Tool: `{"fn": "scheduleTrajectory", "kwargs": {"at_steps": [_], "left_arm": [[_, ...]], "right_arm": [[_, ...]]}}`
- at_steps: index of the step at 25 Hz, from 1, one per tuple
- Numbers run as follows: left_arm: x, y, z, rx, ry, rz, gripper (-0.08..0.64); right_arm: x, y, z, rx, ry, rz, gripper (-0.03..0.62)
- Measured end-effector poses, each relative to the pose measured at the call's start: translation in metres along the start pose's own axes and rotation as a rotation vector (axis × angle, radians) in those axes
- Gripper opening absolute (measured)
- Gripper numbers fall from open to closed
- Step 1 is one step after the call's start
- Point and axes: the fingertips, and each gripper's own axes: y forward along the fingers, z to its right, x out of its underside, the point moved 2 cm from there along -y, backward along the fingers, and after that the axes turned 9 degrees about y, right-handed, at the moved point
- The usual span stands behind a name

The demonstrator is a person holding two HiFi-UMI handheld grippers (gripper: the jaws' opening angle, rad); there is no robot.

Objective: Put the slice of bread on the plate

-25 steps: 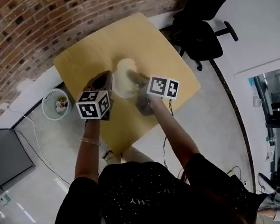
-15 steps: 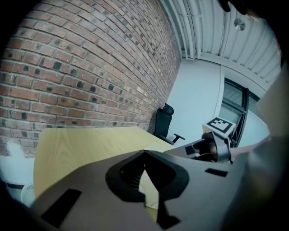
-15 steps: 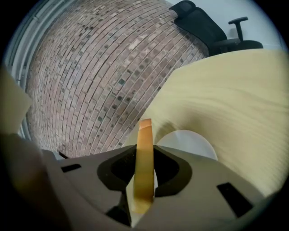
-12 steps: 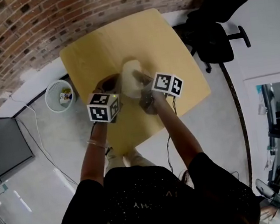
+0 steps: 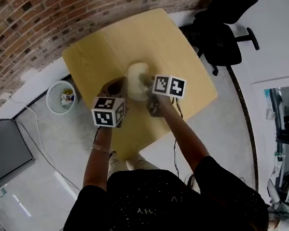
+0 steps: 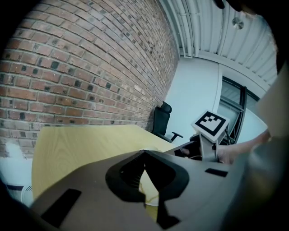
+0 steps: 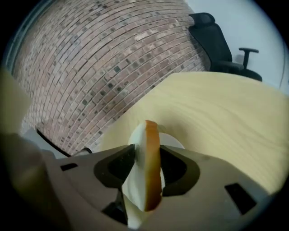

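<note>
A round white plate [image 5: 135, 70] lies in the middle of the yellow wooden table [image 5: 104, 44]. My right gripper [image 5: 145, 79] hangs over the plate's right side. In the right gripper view a slice of bread [image 7: 151, 167] with a brown crust stands on edge between the jaws of that gripper [image 7: 146, 164], with the plate [image 7: 173, 139] just behind it. These jaws are opening, and the pads still lie against the slice. My left gripper [image 5: 117, 85] sits at the plate's left edge. Its tips [image 6: 144, 153] meet, and a strip of plate [image 6: 151, 189] shows below them.
A white wastebasket [image 5: 60, 98] stands on the floor left of the table. A black office chair [image 5: 221, 35] is beyond the table's right corner. A brick wall [image 5: 29, 27] runs along the far side, and a dark screen [image 5: 0, 156] stands at the left.
My right gripper has sunk toward the plate with the bread and tipped further down. The left gripper has dropped slightly beside the plate.
</note>
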Motion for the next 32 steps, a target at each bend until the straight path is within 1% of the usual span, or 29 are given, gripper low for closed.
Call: {"fn": "scheduleTrajectory", "kwargs": {"at_steps": [2, 3, 5, 7, 9, 11, 13, 15, 17, 18, 19, 21, 22, 23, 24, 25, 26, 28, 32], "left_arm": [[0.0, 0.001, 0.001, 0.003, 0.017, -0.005, 0.009], [0.001, 0.001, 0.002, 0.004, 0.021, -0.007, 0.009], [0.002, 0.001, 0.002, 0.006, 0.022, -0.009, 0.009], [0.003, 0.001, 0.002, 0.005, 0.022, -0.014, 0.009], [0.005, 0.001, 0.0, 0.003, 0.021, -0.022, 0.009], [0.006, 0.002, -0.001, 0.0, 0.021, -0.026, 0.009], [0.005, 0.001, 0.0, -0.001, 0.028, -0.026, 0.009], [0.002, -0.001, 0.002, -0.001, 0.036, -0.023, 0.009], [-0.002, -0.004, 0.005, 0.001, 0.04, -0.016, 0.009], [-0.005, -0.005, 0.006, 0.004, 0.039, -0.011, 0.009], [-0.007, -0.005, 0.008, 0.008, 0.038, -0.006, 0.009], [-0.014, -0.006, 0.011, 0.015, 0.045, 0.003, 0.009], [-0.017, -0.006, 0.013, 0.018, 0.055, 0.006, 0.009], [-0.02, -0.007, 0.015, 0.021, 0.063, 0.009, 0.009], [-0.023, -0.007, 0.017, 0.026, 0.066, 0.013, 0.009], [-0.026, -0.008, 0.02, 0.033, 0.061, 0.018, 0.009], [-0.028, -0.009, 0.022, 0.041, 0.05, 0.024, 0.009], [-0.031, -0.011, 0.026, 0.055, 0.029, 0.032, 0.009], [-0.031, -0.015, 0.028, 0.056, -0.011, 0.034, 0.009]], "right_arm": [[0.0, 0.002, 0.007, 0.091, -0.101, -0.012, 0.183], [0.001, 0.002, 0.01, 0.143, -0.165, -0.018, 0.188], [0.002, -0.002, 0.011, 0.23, -0.286, -0.019, 0.223], [0.002, -0.006, 0.01, 0.282, -0.354, -0.007, 0.238], [0.001, -0.009, 0.007, 0.297, -0.378, 0.009, 0.239], [-0.003, -0.012, 0.003, 0.288, -0.376, 0.033, 0.239], [-0.007, -0.017, -0.001, 0.268, -0.356, 0.071, 0.239], [-0.013, -0.027, -0.004, 0.24, -0.319, 0.134, 0.239], [-0.02, -0.041, -0.008, 0.184, -0.262, 0.216, 0.239], [-0.023, -0.049, -0.013, 0.118, -0.228, 0.244, 0.238], [-0.024, -0.056, -0.021, 0.016, -0.193, 0.256, 0.238], [-0.024, -0.066, -0.04, -0.242, -0.093, 0.228, 0.225], [-0.023, -0.07, -0.046, -0.351, -0.019, 0.203, 0.154], [-0.022, -0.072, -0.048, -0.426, 0.06, 0.181, 0.06], [-0.021, -0.073, -0.047, -0.473, 0.126, 0.158, 0.012], [-0.018, -0.073, -0.046, -0.501, 0.166, 0.127, 0.012], [-0.014, -0.072, -0.046, -0.517, 0.186, 0.093, 0.012], [-0.006, -0.07, -0.047, -0.533, 0.202, 0.046, 0.012], [0.002, -0.07, -0.047, -0.533, 0.218, 0.036, 0.012]]}}
